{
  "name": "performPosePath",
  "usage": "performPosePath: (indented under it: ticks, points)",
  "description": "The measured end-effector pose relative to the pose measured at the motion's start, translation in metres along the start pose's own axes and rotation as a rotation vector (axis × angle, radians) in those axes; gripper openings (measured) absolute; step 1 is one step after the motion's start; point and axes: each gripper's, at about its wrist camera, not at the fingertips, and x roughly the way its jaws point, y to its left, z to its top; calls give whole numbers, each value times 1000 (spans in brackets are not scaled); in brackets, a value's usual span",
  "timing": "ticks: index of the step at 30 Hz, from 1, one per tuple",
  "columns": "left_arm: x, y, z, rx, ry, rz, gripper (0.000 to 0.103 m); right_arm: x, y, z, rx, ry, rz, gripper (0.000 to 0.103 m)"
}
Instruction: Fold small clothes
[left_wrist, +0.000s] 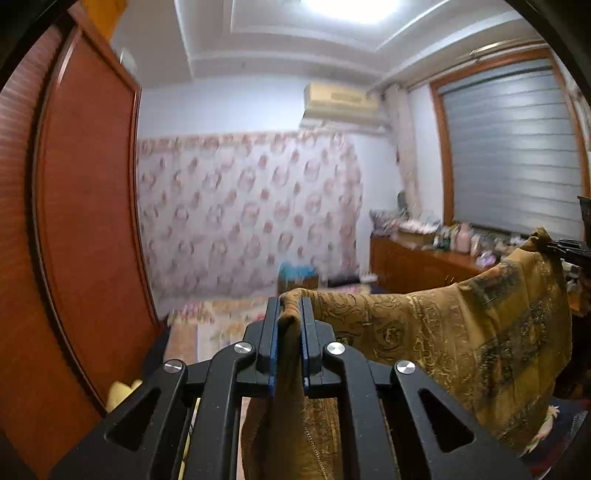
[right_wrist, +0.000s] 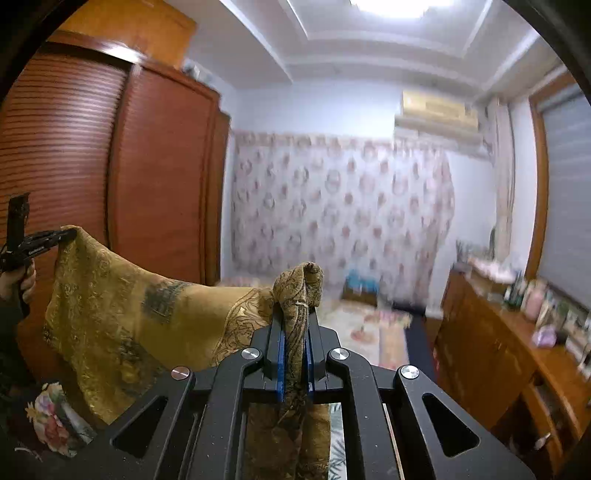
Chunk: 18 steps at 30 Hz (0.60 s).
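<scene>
A mustard-gold patterned cloth (left_wrist: 461, 332) hangs stretched in the air between my two grippers. My left gripper (left_wrist: 290, 306) is shut on one corner of it, a bunch of fabric pinched between the blue pads. My right gripper (right_wrist: 295, 306) is shut on another corner, which sticks up past the fingertips. In the left wrist view the right gripper (left_wrist: 550, 245) shows at the far right edge holding the cloth's raised corner. In the right wrist view the left gripper (right_wrist: 68, 233) shows at the far left, with a hand (right_wrist: 18, 280) on its handle. The cloth (right_wrist: 122, 314) sags between the two grips.
A tall wooden wardrobe (left_wrist: 74, 221) stands close on the left. A floral curtain (left_wrist: 251, 210) covers the far wall. A wooden dresser (right_wrist: 498, 343) crowded with small items runs along the right under a window blind (left_wrist: 513, 151). Floral bedding (right_wrist: 55, 421) lies below.
</scene>
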Motion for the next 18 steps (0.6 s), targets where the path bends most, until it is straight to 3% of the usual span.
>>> performPosePath:
  ticks: [5,8,12,18]
  points:
    - [91,8,-56,-53,166,12,10,99,-15,-49,41,153,-19,8]
    - [126,-1,-77,-46,238,7,10,147,-16,-74,50,265,-7,8]
    - [154,-14,-91,-15,282,14,10,198,-14,-97,51,345,6,8]
    - [193,-21,-100,-9,326,14,10,246,-30,-100,77,399,33,8]
